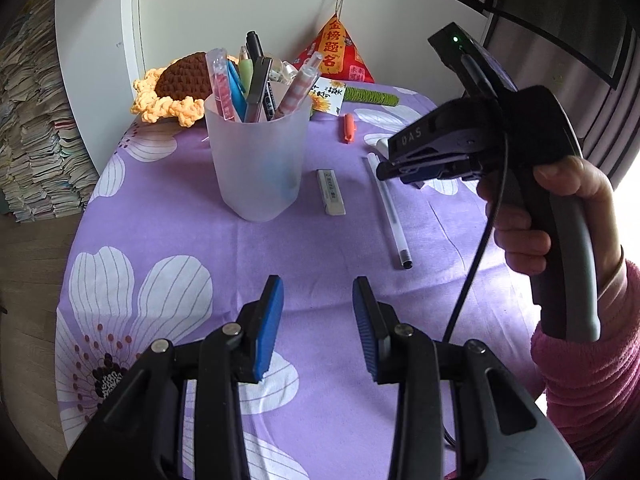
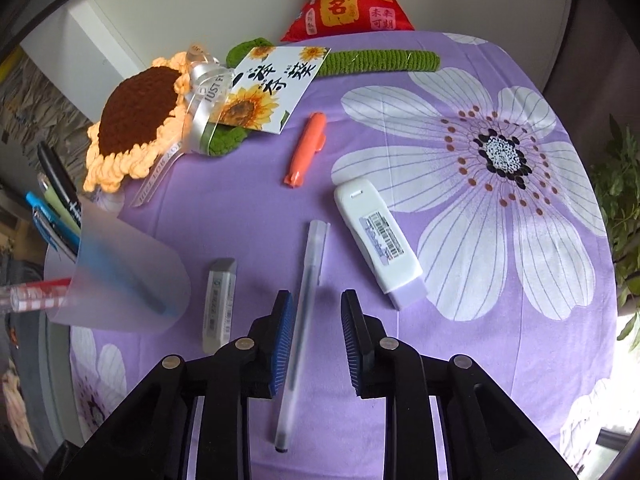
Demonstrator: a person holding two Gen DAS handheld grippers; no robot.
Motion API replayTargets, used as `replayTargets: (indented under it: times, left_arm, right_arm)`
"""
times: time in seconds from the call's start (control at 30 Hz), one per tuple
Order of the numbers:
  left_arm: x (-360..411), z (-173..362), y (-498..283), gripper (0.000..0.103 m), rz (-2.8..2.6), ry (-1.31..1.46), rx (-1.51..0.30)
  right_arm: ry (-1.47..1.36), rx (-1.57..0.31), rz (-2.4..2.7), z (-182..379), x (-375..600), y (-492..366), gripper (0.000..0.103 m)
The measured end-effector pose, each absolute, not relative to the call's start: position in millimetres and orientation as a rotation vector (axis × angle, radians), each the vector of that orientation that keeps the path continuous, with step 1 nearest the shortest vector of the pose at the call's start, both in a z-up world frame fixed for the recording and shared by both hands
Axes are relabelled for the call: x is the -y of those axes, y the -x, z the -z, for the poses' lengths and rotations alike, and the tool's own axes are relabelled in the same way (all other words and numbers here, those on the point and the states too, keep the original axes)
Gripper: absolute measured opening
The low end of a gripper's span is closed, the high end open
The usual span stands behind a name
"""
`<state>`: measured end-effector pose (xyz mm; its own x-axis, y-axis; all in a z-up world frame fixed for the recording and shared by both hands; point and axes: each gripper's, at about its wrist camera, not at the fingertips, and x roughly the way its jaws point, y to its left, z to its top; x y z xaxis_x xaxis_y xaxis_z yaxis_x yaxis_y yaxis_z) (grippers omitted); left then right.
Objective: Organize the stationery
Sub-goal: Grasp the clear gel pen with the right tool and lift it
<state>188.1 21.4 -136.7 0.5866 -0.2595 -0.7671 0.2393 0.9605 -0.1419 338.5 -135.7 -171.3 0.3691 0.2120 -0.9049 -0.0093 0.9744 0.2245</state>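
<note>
Frosted cup [image 1: 256, 160]: pens' lower ends blurred inside.
Clear pen [image 2: 301, 320]: partly hidden between right gripper [image 2: 316, 340] jaws, apart.
Left gripper [image 1: 318, 328]: jaws apart, empty.

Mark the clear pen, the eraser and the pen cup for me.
clear pen [image 2: 305, 292]: right wrist view, mid-barrel, between the open claw's fingers.
eraser [image 2: 218, 304]: right wrist view, middle of its sleeve.
pen cup [image 1: 256, 160]: left wrist view, frosted front wall.
</note>
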Motion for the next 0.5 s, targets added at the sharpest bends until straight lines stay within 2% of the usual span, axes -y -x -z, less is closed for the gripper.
replayTargets:
  times: [0.43,0.47,0.5]
  left_arm:
    - [-27.5,137.8,-189.6,0.033,0.282,0.029,-0.903]
    - [-27.2,138.0,-189.7,0.033,0.281,0.028,-0.905]
    - [-26.4,138.2,-189.7,0.033,0.279,0.024,-0.909]
  right_arm:
    - [-0.097,-1.177,-0.043,178.7,112.4,-375.2,0.024]
    - [-0.094,-1.183,-0.045,179.3,113.5,-375.9,0.024]
    - [-0.090,-1.175,-0.041,178.7,113.8,-376.9,0.017]
